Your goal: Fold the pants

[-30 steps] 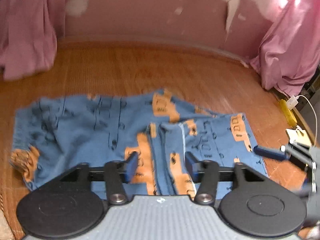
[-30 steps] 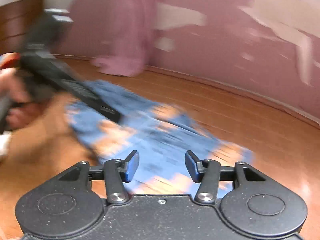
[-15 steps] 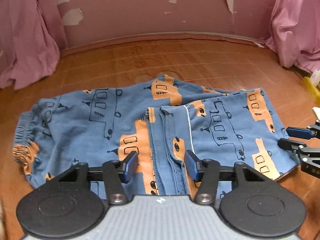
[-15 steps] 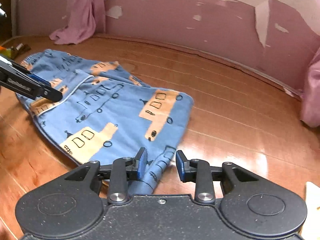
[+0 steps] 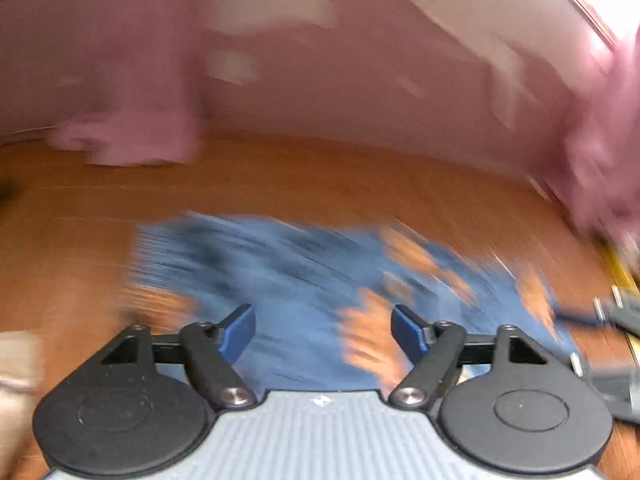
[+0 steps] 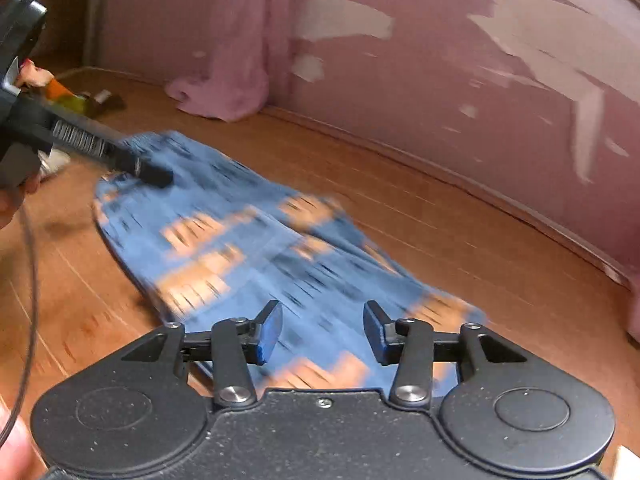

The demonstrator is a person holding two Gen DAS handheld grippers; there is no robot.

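Here, blue pants (image 6: 256,248) lie on wooden floor (image 6: 460,240) below a peeling pink wall (image 6: 440,80).

Peeling pink wall (image 6: 460,92); wooden floor (image 6: 460,248)

Blue pants (image 6: 256,256) with orange print, lying flat on wooden floor

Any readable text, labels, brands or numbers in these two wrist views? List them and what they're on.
No text can be read in either view.
pants: orange and black print only, motion-blurred; no lettering made out.
left gripper: a small pale mark on the grey body, too small to read.
right gripper: no markings.
wall: peeling paint, no signs.
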